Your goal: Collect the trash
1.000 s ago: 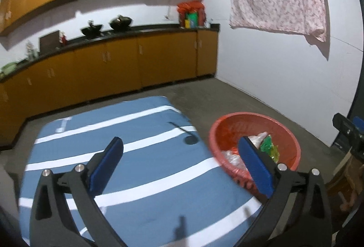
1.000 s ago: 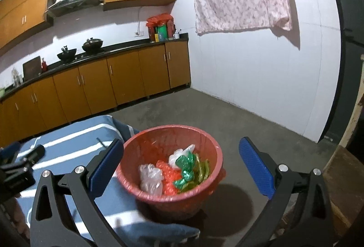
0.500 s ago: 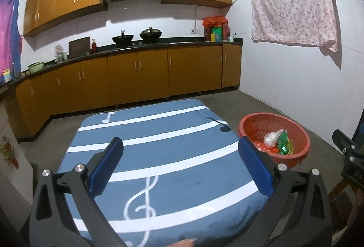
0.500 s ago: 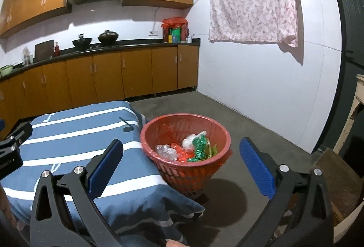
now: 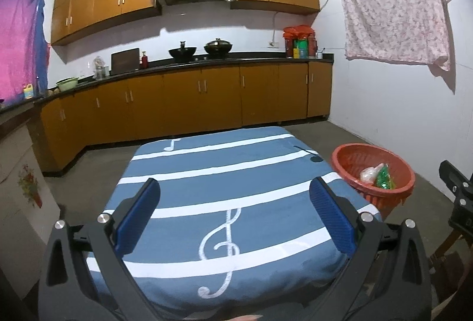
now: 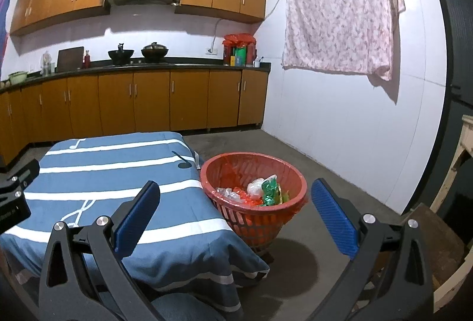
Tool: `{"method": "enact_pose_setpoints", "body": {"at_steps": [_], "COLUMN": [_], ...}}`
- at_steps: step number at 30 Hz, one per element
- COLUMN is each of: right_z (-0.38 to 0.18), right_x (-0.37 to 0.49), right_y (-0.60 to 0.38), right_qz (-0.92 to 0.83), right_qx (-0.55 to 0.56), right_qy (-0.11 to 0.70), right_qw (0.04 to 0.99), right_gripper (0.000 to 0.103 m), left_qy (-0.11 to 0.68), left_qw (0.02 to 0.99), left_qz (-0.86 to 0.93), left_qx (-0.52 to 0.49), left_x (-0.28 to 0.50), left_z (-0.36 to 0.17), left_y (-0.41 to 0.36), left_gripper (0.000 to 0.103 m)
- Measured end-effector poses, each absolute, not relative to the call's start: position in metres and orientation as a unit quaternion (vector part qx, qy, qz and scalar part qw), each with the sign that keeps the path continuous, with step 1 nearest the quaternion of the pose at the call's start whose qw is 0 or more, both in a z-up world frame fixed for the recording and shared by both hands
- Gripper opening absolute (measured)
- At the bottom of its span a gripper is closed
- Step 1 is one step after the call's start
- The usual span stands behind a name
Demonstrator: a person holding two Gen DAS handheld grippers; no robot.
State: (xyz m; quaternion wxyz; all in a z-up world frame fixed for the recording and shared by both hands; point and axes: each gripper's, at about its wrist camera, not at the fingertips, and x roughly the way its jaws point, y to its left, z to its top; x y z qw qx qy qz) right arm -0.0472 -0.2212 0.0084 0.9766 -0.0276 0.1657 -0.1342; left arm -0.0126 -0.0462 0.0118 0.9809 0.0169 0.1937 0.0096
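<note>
Red basket [image 6: 254, 173] is sitting just right of the desk [image 5: 207, 173], holding the wrappers [image 6: 260, 191]. I'm keeping my left claw [image 5: 233, 214] and right claw [image 6: 236, 208] spread, gripping nothing; collecting looks finished.

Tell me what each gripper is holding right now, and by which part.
Nothing is held. The left gripper and right gripper both stand open and bare; the wrappers lie loose in the red basket.

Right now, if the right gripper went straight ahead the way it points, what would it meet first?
Probably the red basket with its wrappers: it sits between the open right gripper fingers, beside the blue striped cloth. Depth is unclear, so it might pass over the rim.
</note>
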Motion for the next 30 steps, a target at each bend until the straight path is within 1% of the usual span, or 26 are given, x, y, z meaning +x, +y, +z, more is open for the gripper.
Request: {"method": "enact_pose_setpoints", "body": {"at_steps": [15,30], "right_z": [0.001,-0.005], "right_x": [-0.056,-0.056], "right_y": [-0.216,-0.221], "right_qz": [-0.137,-0.142], "right_qx": [-0.006,0.008], "right_qy": [0.178,0.194], "right_qw": [0.974,0.971], "right_gripper": [0.101,0.101], "left_qy": [0.191,0.203], "left_qw": [0.981,0.979], "left_qz": [0.01,0.005], "left_qx": [0.017,0.014], "left_x": [-0.027,-0.026], "left_z": [0.01,0.006], "left_y": [-0.045,-0.045], "left_gripper": [0.099,0.099]}}
